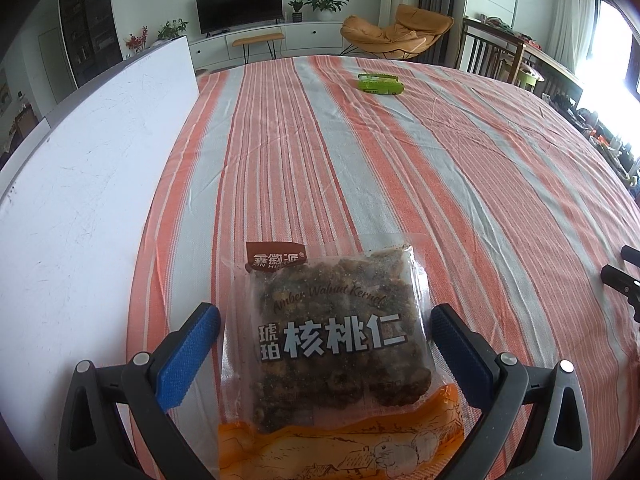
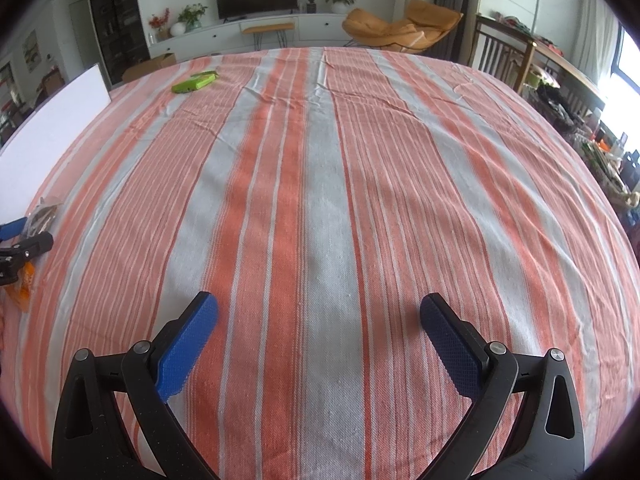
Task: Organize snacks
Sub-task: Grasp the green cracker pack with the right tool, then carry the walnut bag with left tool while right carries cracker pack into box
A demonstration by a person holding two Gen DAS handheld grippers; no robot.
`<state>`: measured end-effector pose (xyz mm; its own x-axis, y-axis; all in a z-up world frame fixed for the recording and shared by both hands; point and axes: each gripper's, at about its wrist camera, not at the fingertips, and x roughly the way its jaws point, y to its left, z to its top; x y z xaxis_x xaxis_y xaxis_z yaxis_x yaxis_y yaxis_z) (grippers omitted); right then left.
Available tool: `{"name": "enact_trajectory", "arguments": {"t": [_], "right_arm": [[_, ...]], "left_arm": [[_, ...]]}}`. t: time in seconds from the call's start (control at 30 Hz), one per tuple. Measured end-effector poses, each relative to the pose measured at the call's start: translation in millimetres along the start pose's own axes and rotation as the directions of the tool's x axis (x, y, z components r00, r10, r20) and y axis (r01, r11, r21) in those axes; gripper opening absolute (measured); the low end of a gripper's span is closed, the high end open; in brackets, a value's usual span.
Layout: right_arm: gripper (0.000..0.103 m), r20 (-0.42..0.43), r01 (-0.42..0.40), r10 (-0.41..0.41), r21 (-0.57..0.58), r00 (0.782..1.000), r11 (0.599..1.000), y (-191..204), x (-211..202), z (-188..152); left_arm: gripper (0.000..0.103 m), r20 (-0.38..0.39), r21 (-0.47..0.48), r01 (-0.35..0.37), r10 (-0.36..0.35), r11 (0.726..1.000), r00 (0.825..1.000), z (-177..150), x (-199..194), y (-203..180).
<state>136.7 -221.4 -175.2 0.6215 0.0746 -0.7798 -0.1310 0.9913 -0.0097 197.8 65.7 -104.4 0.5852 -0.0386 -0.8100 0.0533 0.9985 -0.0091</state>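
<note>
A clear-and-orange bag of amber walnut kernels (image 1: pixel 340 336) lies on the striped tablecloth between the open fingers of my left gripper (image 1: pixel 325 320); the blue pads stand beside its edges without squeezing it. The bag also shows at the left edge of the right wrist view (image 2: pixel 42 216). A green snack pack (image 1: pixel 380 83) lies far across the table, also in the right wrist view (image 2: pixel 196 82). My right gripper (image 2: pixel 319 312) is open and empty over bare cloth. Its black tip shows at the right edge of the left wrist view (image 1: pixel 624 280).
A white board (image 1: pixel 80 168) lies along the table's left side, also in the right wrist view (image 2: pixel 52 128). The orange-and-grey striped tablecloth (image 2: pixel 320 200) covers the table. Chairs, a TV cabinet and a cluttered side table stand beyond the far and right edges.
</note>
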Motion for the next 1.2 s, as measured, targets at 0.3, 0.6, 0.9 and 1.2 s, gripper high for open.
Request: {"name": "enact_trajectory", "arguments": {"t": [0.3, 0.6, 0.9, 1.2], "right_arm": [[0.101, -0.066, -0.167, 0.162, -0.086, 0.985, 0.982, 29, 25, 85], [0.101, -0.048, -0.277, 0.279, 0.038, 0.959, 0.96, 122, 134, 239], [0.057, -0.06, -0.056, 0.051, -0.077, 0.997, 0.995, 184, 189, 268], [0.052, -0.093, -0.141, 0.127, -0.16, 0.987, 0.977, 147, 139, 211]], "left_arm": [[0.103, 0.0, 0.0, 0.001, -0.001, 1.0, 1.0, 0, 0, 0], [0.103, 0.001, 0.0, 0.001, -0.001, 1.0, 1.0, 0, 0, 0], [0.103, 0.001, -0.001, 0.001, -0.001, 1.0, 1.0, 0, 0, 0], [0.103, 0.001, -0.001, -0.001, 0.001, 1.0, 1.0, 0, 0, 0]]}}
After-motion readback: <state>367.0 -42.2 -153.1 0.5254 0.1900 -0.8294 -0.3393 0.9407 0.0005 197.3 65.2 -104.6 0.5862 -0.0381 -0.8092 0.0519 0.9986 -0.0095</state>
